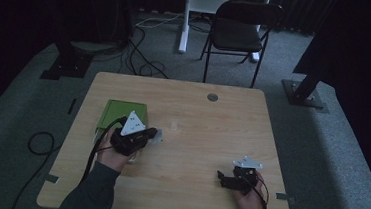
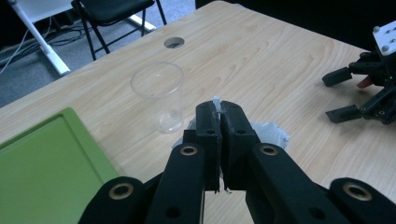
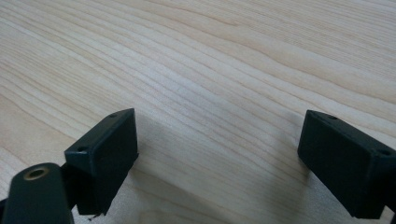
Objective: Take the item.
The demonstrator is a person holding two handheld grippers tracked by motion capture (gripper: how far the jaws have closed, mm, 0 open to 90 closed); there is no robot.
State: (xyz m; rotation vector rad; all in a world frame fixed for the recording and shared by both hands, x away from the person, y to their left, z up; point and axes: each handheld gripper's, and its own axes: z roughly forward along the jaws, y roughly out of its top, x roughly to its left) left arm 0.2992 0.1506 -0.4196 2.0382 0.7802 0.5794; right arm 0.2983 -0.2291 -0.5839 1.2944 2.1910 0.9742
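My left gripper point(image 2: 219, 116) is shut, with a thin edge of a pale crumpled plastic film point(image 2: 271, 133) pinched between its black jaws. The rest of the film hangs below the jaws, just over the wooden table point(image 2: 261, 56). A clear plastic cup point(image 2: 159, 95) stands upright a short way beyond the jaws. In the high view the left gripper point(image 1: 154, 133) is beside the green tray point(image 1: 122, 112), and the cup point(image 1: 173, 127) shows faintly to its right. My right gripper point(image 3: 217, 140) stands open and low over bare wood, and in the high view the right gripper point(image 1: 221, 179) is near the table's front right.
The green tray point(image 2: 46, 163) lies at the table's left side. A round cable hole point(image 1: 212, 97) sits near the far edge. A black folding chair point(image 1: 239, 28) and a white stand point(image 1: 186, 19) are behind the table, and cables run over the floor at left.
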